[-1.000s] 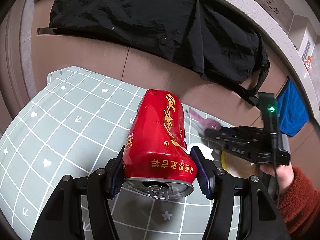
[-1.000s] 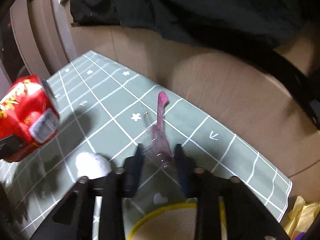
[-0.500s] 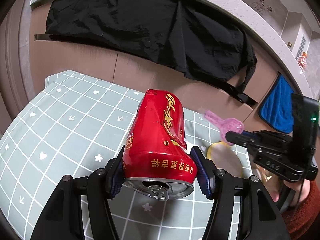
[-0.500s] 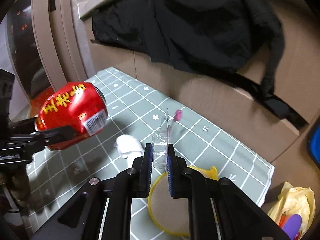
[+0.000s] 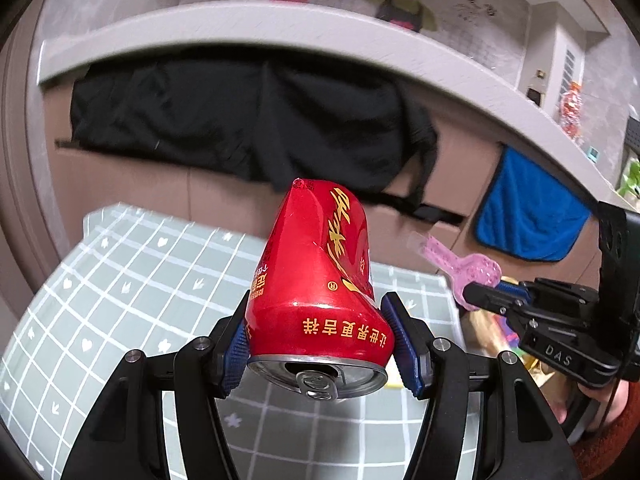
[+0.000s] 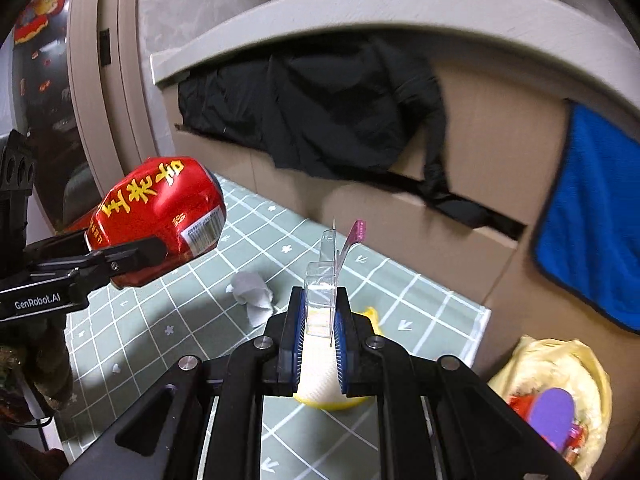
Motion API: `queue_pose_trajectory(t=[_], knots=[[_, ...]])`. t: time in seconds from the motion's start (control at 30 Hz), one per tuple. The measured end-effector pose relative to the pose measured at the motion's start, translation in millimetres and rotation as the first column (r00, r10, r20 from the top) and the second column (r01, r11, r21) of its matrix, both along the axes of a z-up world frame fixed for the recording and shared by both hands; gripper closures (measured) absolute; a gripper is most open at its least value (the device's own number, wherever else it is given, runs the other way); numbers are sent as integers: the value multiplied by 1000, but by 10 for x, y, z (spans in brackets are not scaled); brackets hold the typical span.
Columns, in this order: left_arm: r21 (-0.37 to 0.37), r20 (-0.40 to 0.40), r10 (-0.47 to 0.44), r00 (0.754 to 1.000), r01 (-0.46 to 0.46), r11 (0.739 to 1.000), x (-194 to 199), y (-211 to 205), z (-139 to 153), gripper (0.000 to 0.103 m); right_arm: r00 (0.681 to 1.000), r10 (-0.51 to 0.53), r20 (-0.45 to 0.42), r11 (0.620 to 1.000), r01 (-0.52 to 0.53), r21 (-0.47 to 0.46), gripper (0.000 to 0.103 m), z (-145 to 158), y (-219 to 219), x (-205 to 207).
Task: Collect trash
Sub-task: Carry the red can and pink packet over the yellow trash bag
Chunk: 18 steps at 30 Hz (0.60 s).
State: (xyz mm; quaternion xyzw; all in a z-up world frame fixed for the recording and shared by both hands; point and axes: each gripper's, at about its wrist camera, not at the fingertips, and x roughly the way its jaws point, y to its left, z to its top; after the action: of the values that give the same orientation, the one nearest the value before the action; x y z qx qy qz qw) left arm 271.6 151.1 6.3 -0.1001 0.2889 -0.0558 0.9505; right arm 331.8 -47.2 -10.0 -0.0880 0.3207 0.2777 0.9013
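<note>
Gripping a dented red can (image 5: 316, 280), the left fingers (image 5: 236, 344) clamp it — right fingers (image 6: 294, 332) pinch clear pink-tipped plastic packaging (image 6: 322, 292).

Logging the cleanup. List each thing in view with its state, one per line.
Red can: dented, clamped, lifted off the mat.
Left gripper: shut on the can.
Clear plastic wrapper: pinched, lifted.
Right gripper: shut on the wrapper.
Crumpled tissue: lying on the mat.
Yellow bag: open, trash inside.
</note>
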Motion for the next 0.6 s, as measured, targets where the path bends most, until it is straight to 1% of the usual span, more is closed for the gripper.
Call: queue_pose_trajectory(t=[0.17, 0.4, 0.5, 0.6], knots=[[40, 60, -42, 997, 40, 998, -12, -352, 276, 42, 997, -41, 62, 999, 39, 36, 91, 277, -393, -195], [97, 152, -132, 980, 118, 988, -53, -1003, 629, 42, 983, -109, 144, 992, 98, 83, 91, 624, -930, -403], [112, 176, -173, 969, 155, 982, -70, -1250, 702, 42, 972, -150, 180, 987, 135, 92, 91, 737, -1189, -502], [123, 186, -220, 958, 199, 972, -67, -1530, 742, 41, 962, -192, 192, 979, 174, 108, 91, 796, -1438, -571]])
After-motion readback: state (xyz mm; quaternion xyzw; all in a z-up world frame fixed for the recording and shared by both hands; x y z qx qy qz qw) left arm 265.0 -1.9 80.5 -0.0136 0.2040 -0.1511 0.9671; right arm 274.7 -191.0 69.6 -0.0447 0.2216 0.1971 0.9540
